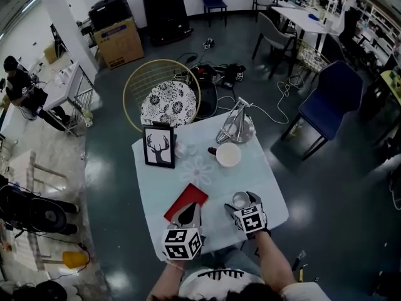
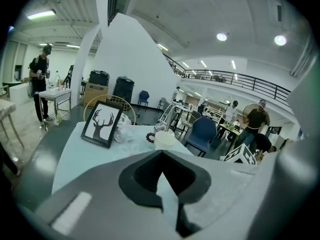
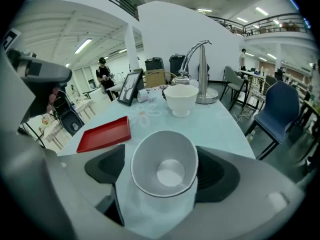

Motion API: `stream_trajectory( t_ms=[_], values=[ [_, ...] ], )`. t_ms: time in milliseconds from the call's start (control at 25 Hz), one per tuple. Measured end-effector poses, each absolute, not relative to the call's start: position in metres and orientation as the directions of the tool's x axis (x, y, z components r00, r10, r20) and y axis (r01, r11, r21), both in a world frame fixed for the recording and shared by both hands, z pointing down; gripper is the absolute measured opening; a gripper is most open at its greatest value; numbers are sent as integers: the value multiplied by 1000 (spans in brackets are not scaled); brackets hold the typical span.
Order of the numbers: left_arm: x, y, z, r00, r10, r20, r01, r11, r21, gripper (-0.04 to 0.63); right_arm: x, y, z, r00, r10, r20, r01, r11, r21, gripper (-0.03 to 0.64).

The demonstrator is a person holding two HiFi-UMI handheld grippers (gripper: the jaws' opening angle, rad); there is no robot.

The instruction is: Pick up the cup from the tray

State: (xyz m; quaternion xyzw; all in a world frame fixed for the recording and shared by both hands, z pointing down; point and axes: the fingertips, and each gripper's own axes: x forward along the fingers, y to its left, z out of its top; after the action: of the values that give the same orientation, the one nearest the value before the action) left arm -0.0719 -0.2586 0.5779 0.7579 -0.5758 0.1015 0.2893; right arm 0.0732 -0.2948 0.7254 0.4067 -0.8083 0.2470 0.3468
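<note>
right gripper view: cup point(image 3: 165, 166) between the jaws, seemingly clamped.

White cup point(image 3: 165, 166) (empty, mouth toward the camera) gripped by the right tool point(image 3: 161, 178), apart from the red tray point(image 3: 105, 134).

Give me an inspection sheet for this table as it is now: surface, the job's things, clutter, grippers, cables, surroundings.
Surface: pale blue table with a flower print in the middle.
Job's things: cup held off the red tray; nothing seen in the tray.
Clutter: white bowl, framed deer picture, metal tap stand.
Grippers: right gripper shut on the cup; left gripper shut, empty, over the tray's near end.
Cables: cables tangled on the floor beyond the table; nothing seen on the table.
Surroundings: blue chair, round chair with patterned cushion, people at far benches.
</note>
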Motion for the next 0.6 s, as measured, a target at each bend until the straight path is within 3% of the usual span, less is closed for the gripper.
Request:
stream_trajectory(
  t_ms=[80, 360, 520, 600],
  values=[
    [-74, -259, 579, 311, -818, 484, -932, -164, 322, 2, 72, -294, 723, -450, -481, 752, -820, 557, -134, 476],
    [-67, -260, 575, 315, -830, 461, -930, -172, 325, 2, 75, -301, 679, -478, -572, 667, -829, 544, -127, 490],
    [-58, -259, 565, 332, -838, 433, -924, -197, 326, 2, 77, -303, 652, -486, -613, 623, -826, 555, -98, 481],
    [-56, -257, 562, 333, -842, 424, -924, -201, 327, 0, 77, -302, 639, -488, -631, 602, -825, 559, -83, 422]
  ],
)
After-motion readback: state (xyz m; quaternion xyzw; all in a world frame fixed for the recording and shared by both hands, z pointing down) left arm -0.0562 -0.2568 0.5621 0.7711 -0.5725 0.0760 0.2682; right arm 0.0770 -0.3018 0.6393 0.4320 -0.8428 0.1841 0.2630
